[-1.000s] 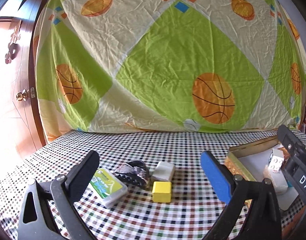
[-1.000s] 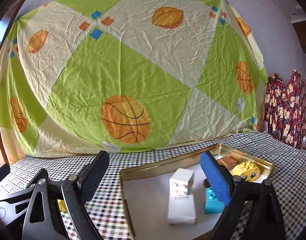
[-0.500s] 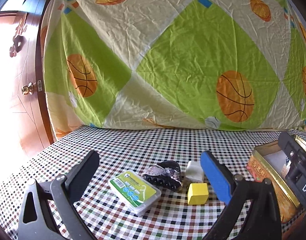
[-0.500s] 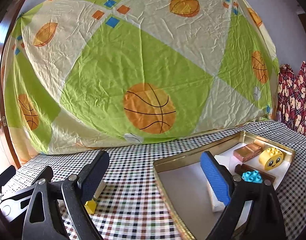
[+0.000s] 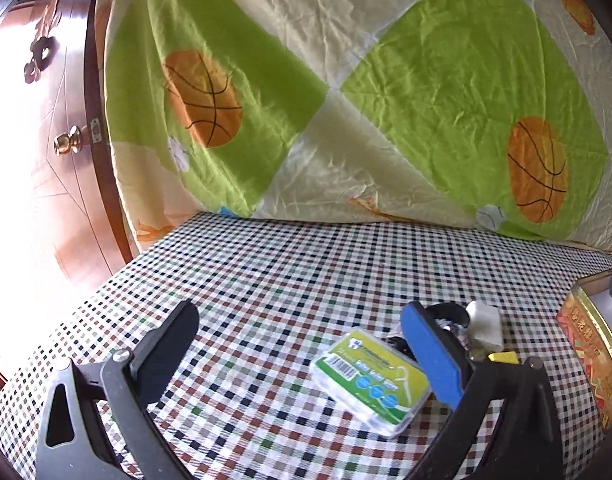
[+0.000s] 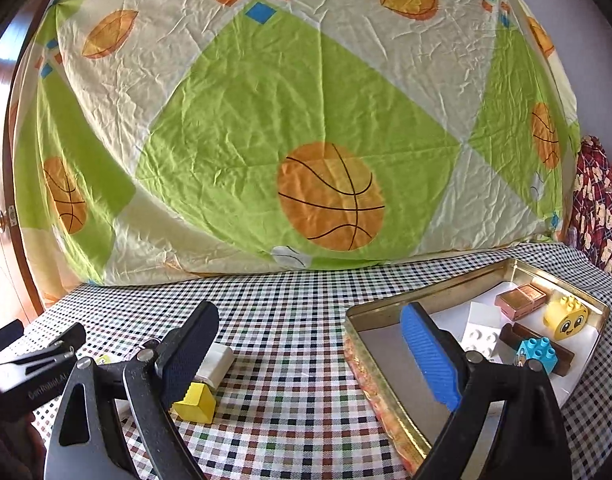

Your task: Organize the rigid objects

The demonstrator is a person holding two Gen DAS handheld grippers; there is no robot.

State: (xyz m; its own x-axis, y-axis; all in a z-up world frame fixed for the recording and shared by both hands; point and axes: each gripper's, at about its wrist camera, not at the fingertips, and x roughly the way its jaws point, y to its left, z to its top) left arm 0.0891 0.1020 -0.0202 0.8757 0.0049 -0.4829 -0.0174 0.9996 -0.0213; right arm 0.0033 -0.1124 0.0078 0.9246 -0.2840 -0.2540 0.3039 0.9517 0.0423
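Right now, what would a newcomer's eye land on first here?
Probably the basketball-print sheet filling the back. Then the gold tin at right on the checked cloth, holding a yellow smiley brick. The green floss-pick box lies between the open left tongs.

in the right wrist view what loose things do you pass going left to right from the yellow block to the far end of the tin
yellow block → white block → gold tin rim → copper box → blue brick → yellow smiley brick
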